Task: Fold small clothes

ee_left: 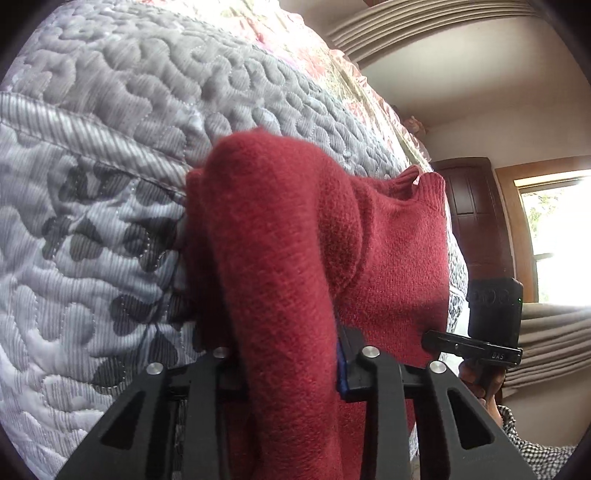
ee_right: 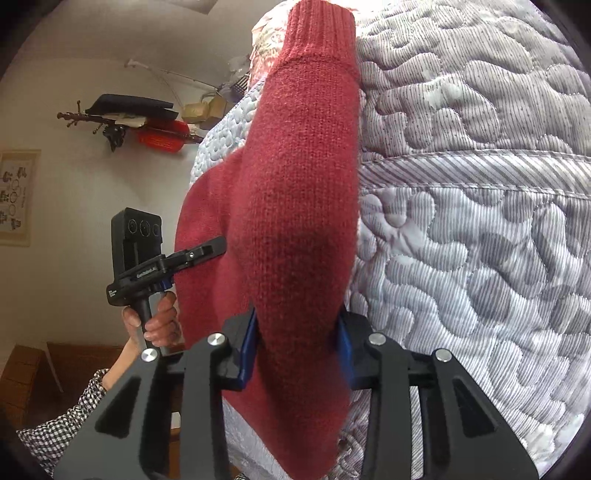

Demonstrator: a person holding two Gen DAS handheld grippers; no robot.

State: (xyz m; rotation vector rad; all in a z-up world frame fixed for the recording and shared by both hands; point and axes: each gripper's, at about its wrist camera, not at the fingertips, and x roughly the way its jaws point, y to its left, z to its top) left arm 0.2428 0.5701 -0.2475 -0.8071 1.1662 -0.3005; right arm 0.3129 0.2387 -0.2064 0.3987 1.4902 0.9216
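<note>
We hold the red knit sweater (ee_left: 388, 251) over the quilted bed (ee_left: 110, 110), left gripper (ee_left: 291, 373) and right gripper (ee_right: 295, 350) each clamping a bunched sleeve, probably to fold inward.

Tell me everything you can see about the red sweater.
The red sweater is a small, fuzzy knit with a ribbed collar and a ribbed cuff. It lies partly on the grey quilt, bunched and lifted at two places. The left gripper is shut on one thick fold, and the right gripper is shut on a sleeve that stretches away toward its cuff.
</note>
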